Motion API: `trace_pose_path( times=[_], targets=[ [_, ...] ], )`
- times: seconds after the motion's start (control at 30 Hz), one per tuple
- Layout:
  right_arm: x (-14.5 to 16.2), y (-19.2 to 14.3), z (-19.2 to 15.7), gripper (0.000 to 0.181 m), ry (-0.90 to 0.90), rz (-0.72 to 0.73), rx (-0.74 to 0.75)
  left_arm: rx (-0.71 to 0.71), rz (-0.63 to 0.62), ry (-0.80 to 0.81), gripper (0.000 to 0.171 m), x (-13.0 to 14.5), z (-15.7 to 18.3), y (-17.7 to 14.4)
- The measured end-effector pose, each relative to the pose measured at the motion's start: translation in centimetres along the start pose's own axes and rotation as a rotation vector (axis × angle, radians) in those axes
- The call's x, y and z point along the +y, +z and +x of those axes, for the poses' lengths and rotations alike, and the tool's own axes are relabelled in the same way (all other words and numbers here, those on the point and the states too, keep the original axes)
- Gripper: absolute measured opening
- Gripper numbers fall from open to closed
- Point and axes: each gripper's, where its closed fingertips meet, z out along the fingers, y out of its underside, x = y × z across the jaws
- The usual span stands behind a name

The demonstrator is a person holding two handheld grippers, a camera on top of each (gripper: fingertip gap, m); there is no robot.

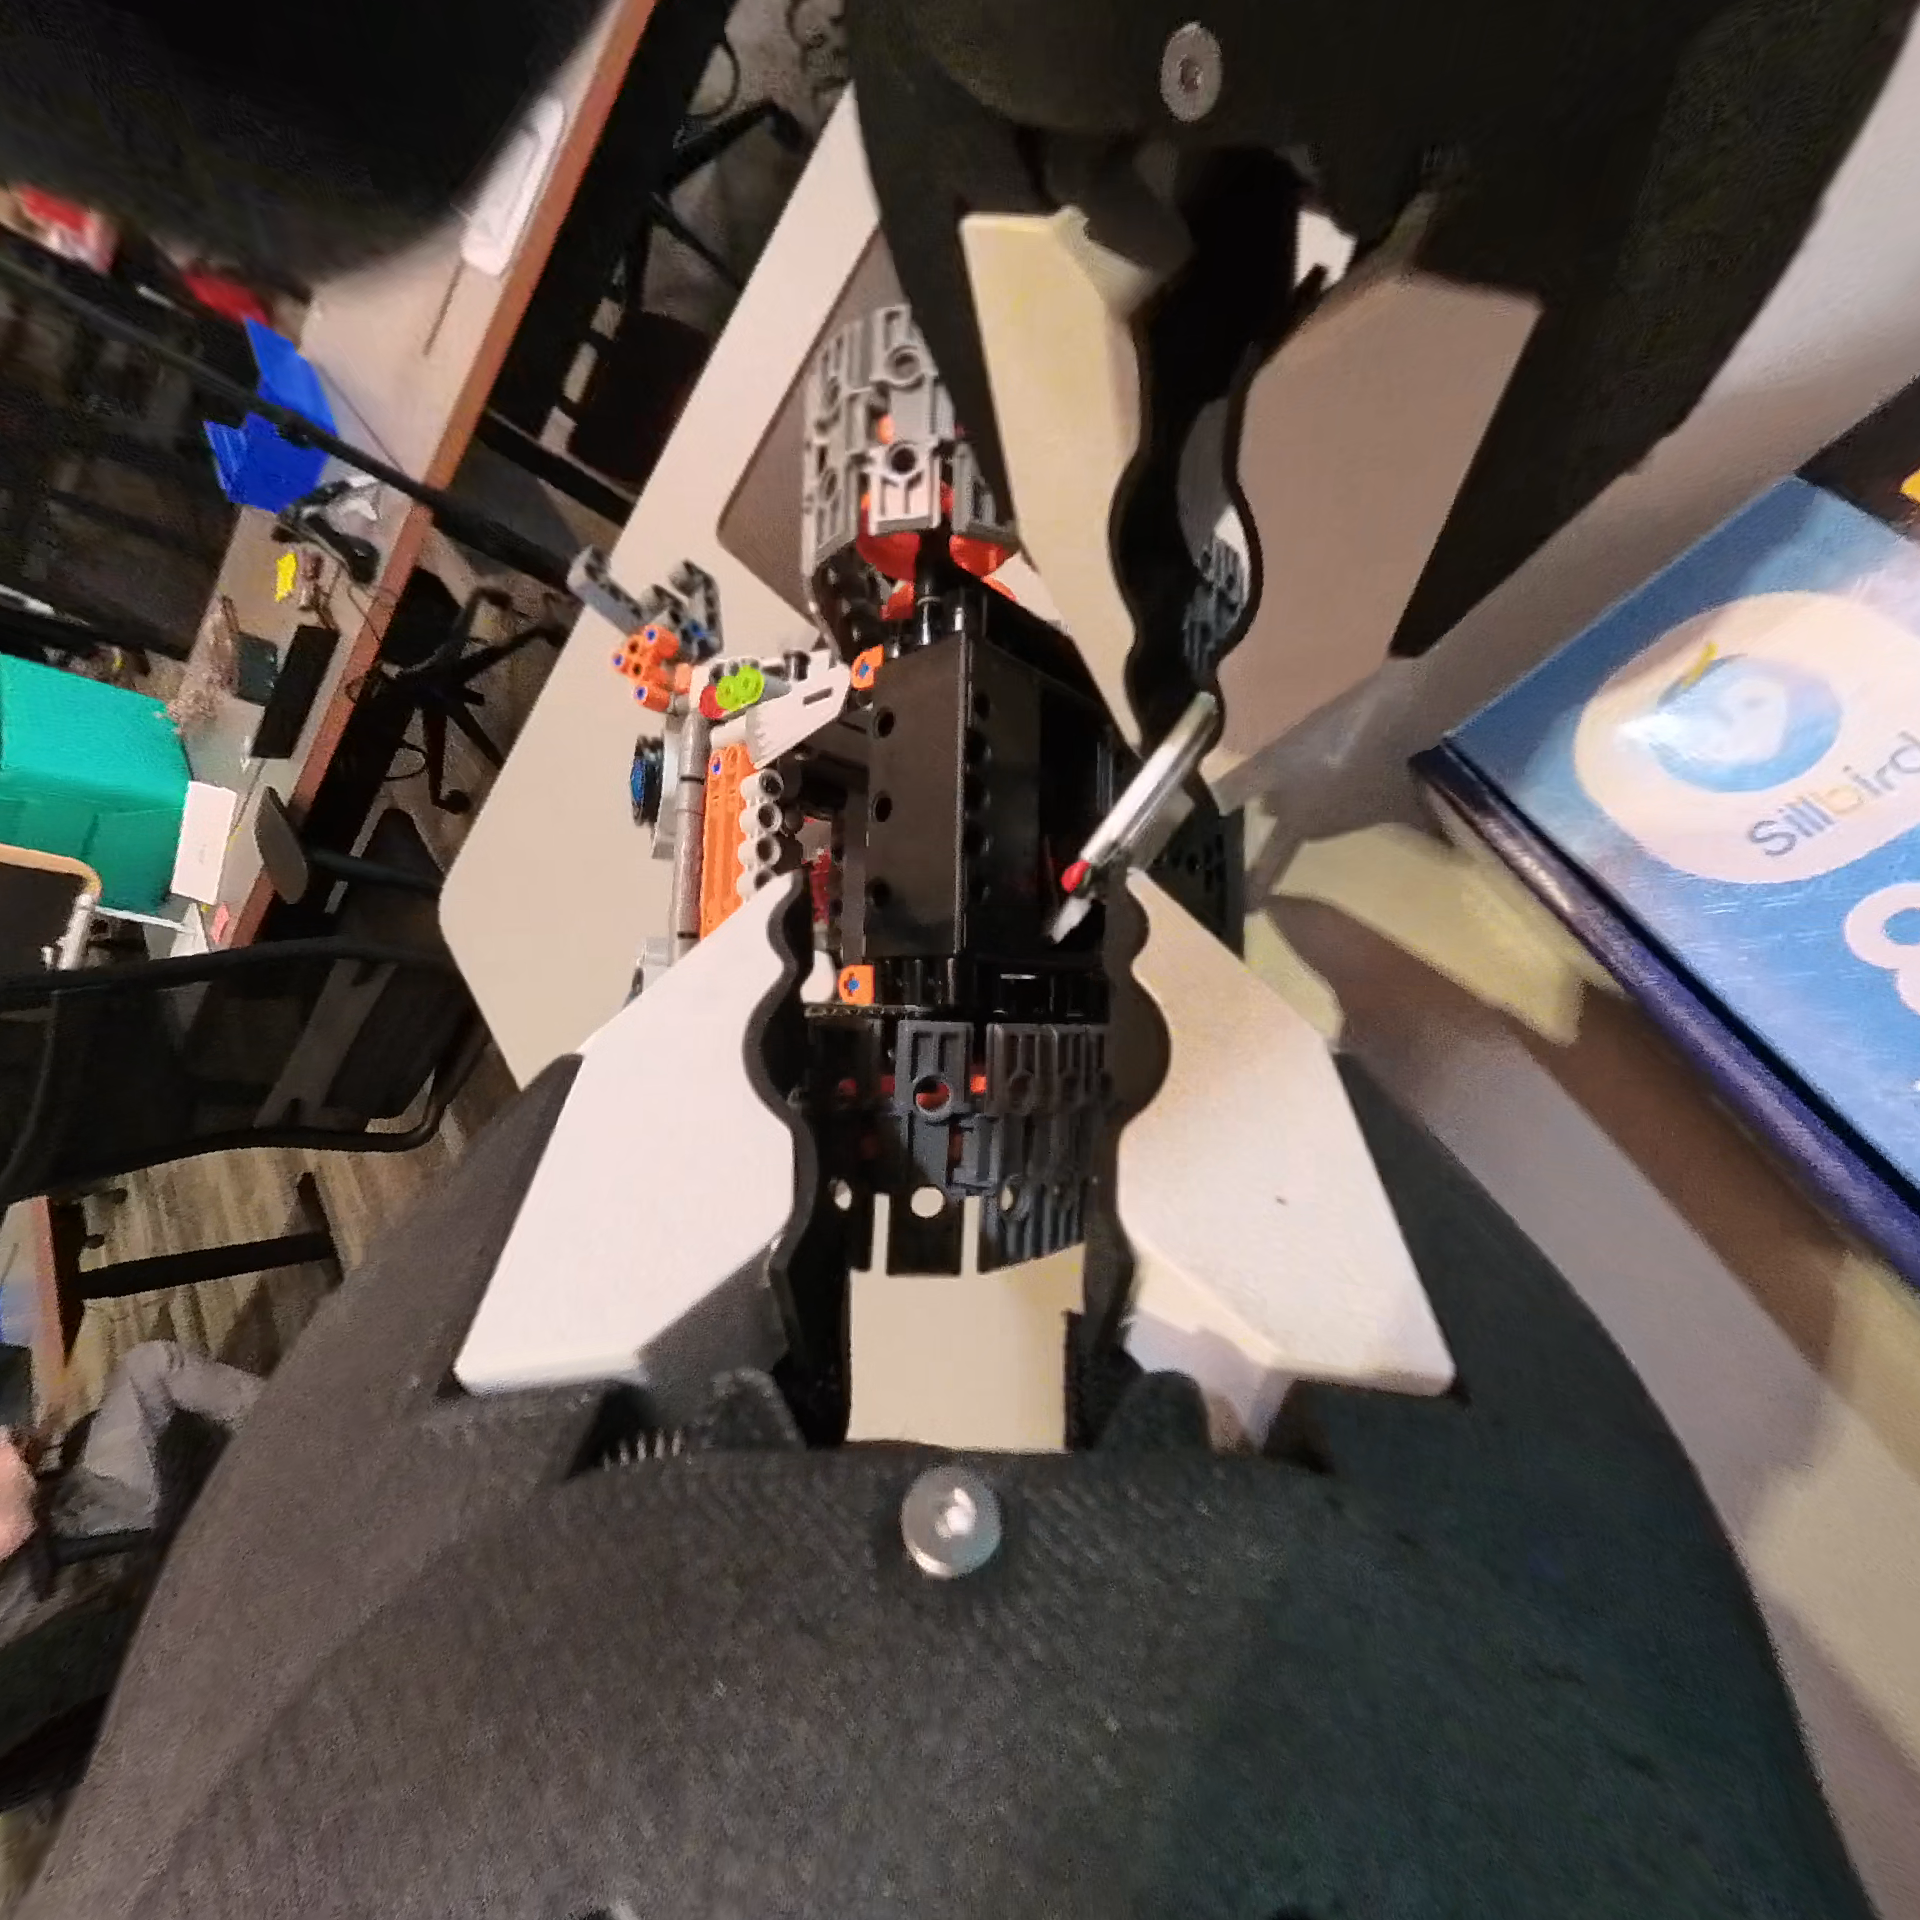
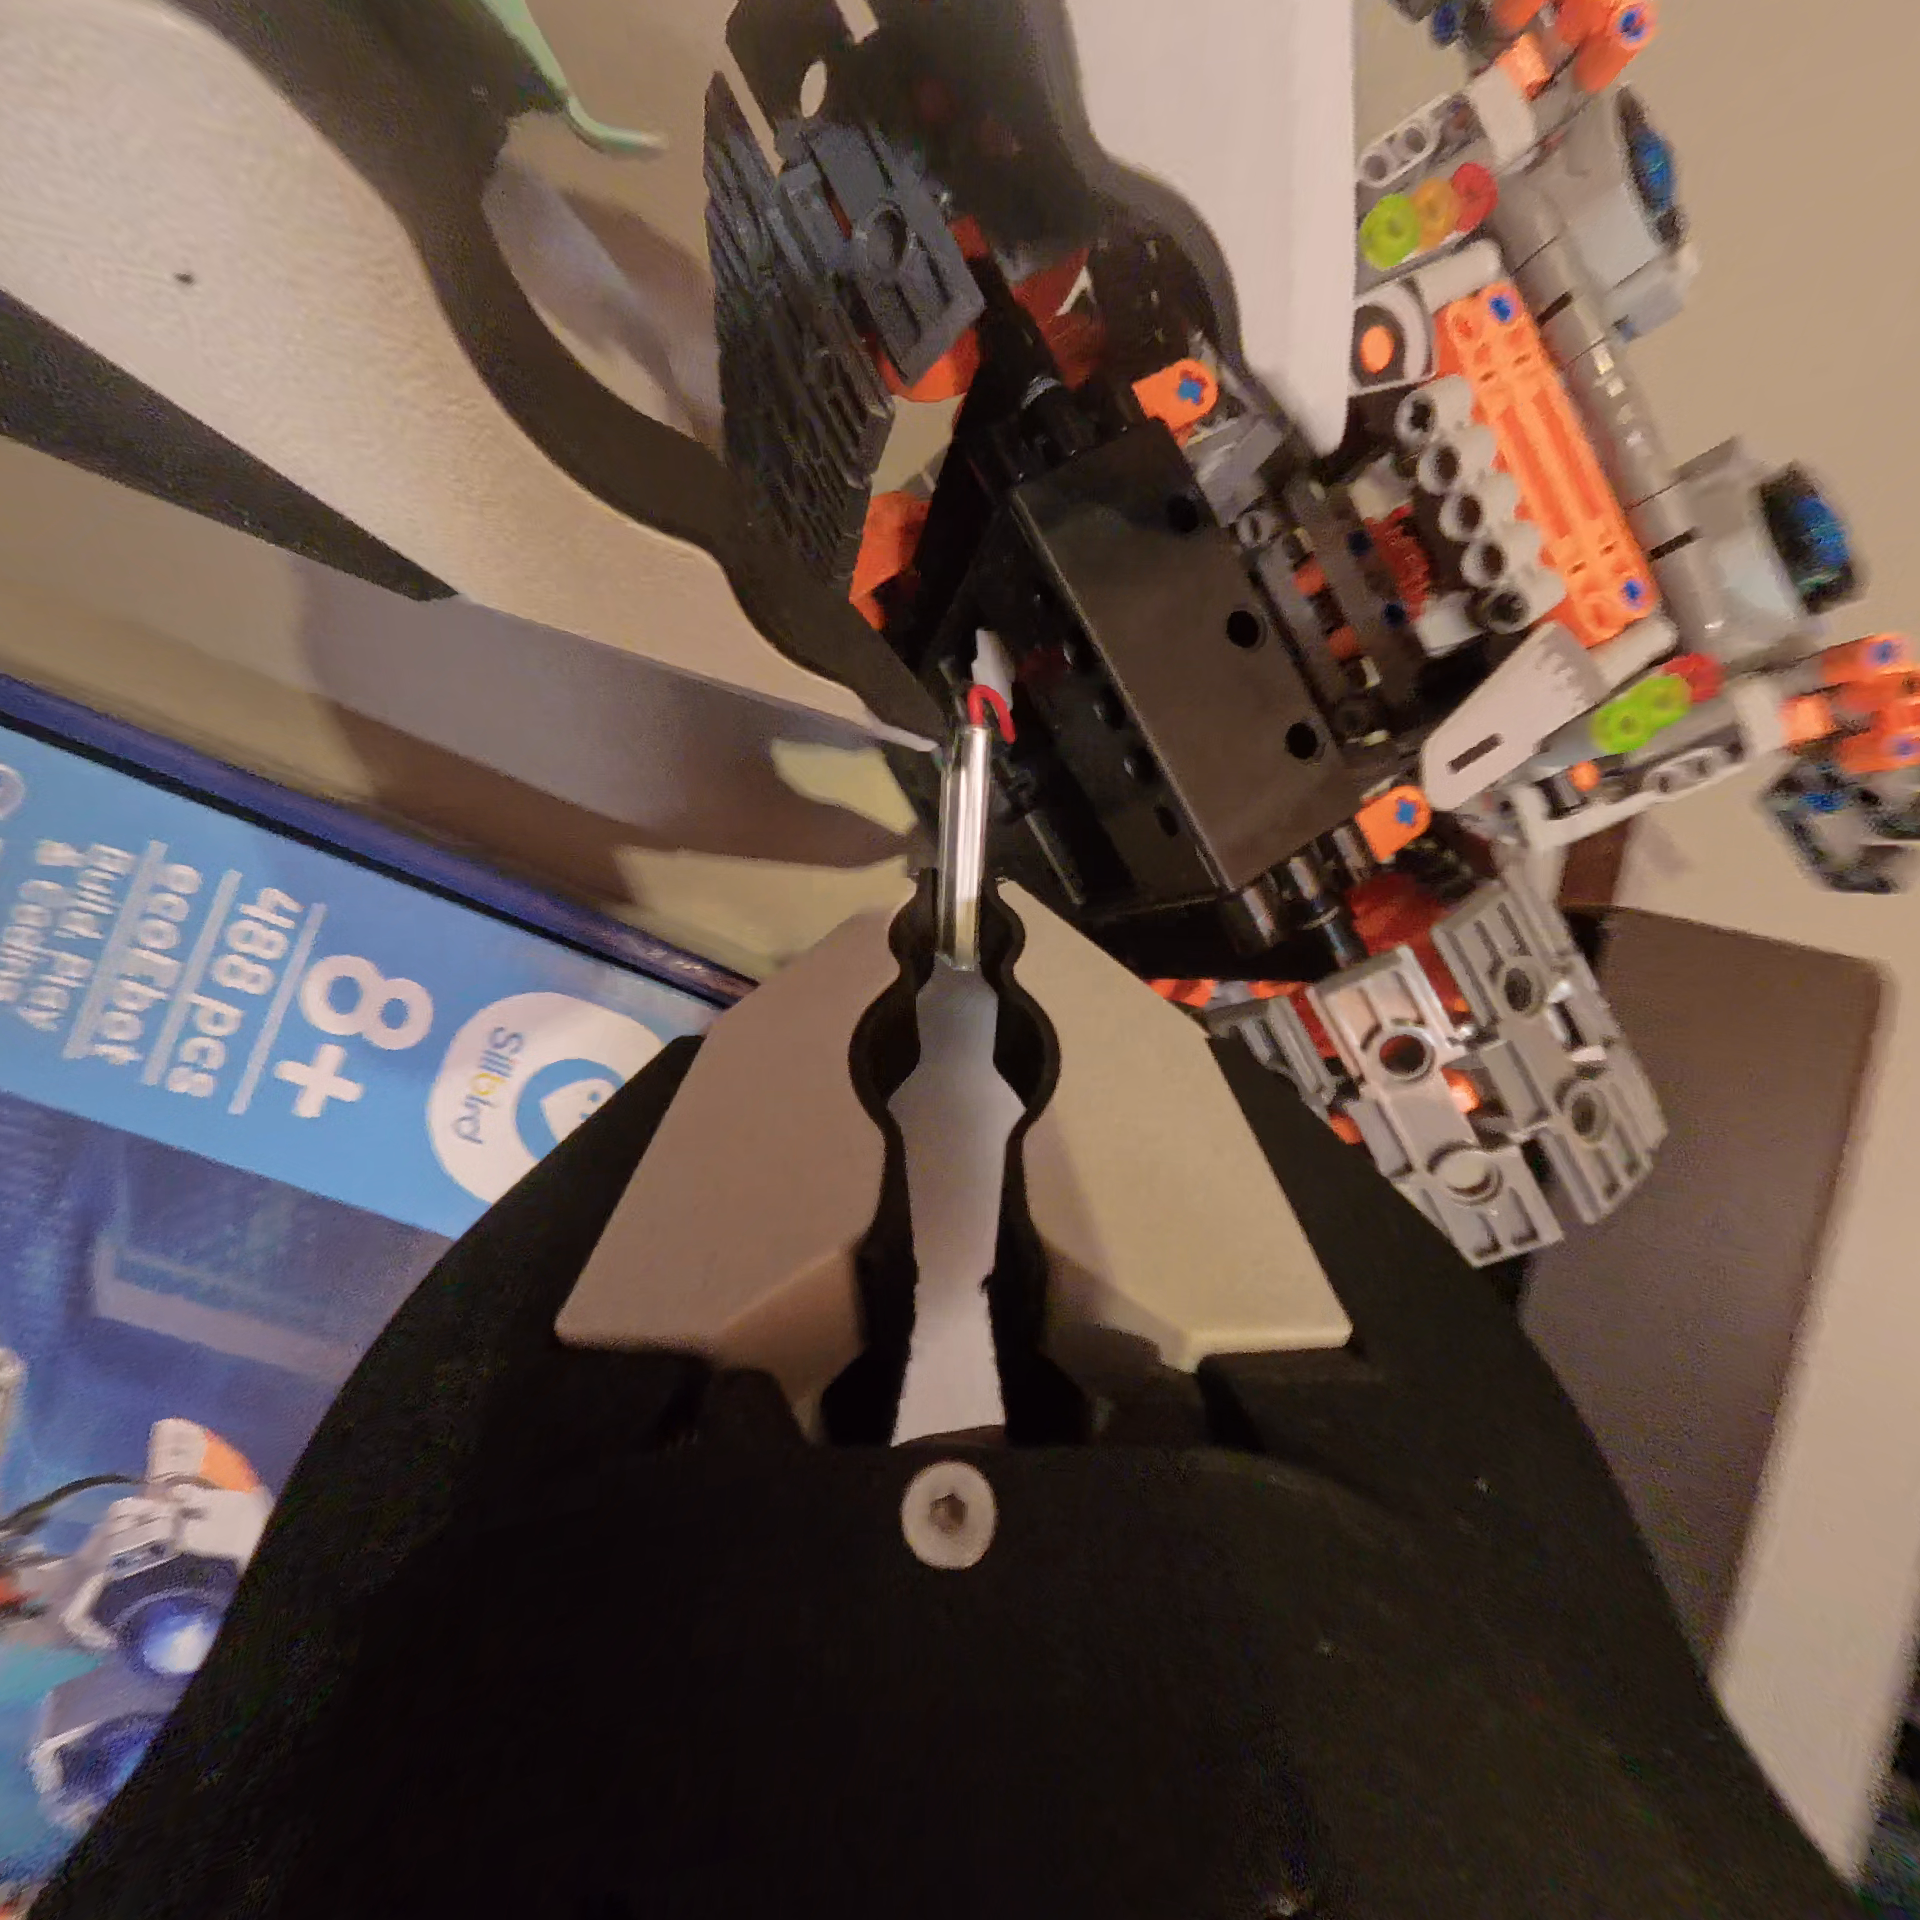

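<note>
A brick-built robot model [image 1: 925,790] has a black box body, grey track links and orange parts. My left gripper [image 1: 961,935] is shut on the model across its dark track end and holds it over the white table [image 1: 551,883]. My right gripper [image 2: 961,914] is shut on a thin silver battery pack [image 2: 961,831]. The pack's red wire [image 2: 992,707] and white plug [image 2: 987,660] touch the side of the black box [image 2: 1195,623]. The right gripper [image 1: 1184,727] comes in from above in the left wrist view, where the pack [image 1: 1153,800] also shows. The left gripper's fingers [image 2: 312,343] show at the top of the right wrist view.
A blue printed box [image 1: 1714,831] lies right of the model and also shows in the right wrist view [image 2: 260,987]. A dark grey mat [image 2: 1714,1143] lies under the model. A black office chair [image 1: 208,1039], blue bins [image 1: 270,416] and a teal box [image 1: 83,769] stand beyond the table edge.
</note>
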Motion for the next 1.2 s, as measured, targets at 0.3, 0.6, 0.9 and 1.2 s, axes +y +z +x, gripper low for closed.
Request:
trace_pose_path(
  times=[0.3, 0.6, 0.9, 1.2],
  targets=[
    [0.0, 0.2, 0.5, 0.005, 0.127, -0.020, -0.090, -0.001, -0.006, -0.033, 0.053, 0.6, 0.0, 0.9],
    [0.2, 0.1, 0.8, 0.005, 0.161, -0.057, -0.088, 0.057, 0.041, -0.099, 0.051, -0.4, 0.6, 1.6],
    [0.4, 0.2, 1.4, 0.006, 0.096, -0.162, -0.037, 0.055, 0.052, -0.104, 0.049, -0.4, 0.7, 2.0],
    [-0.3, -0.4, 2.1, 0.007, 0.053, -0.174, -0.043, 0.044, 0.079, -0.152, 0.047, -0.2, 0.3, 2.0]
  ],
)
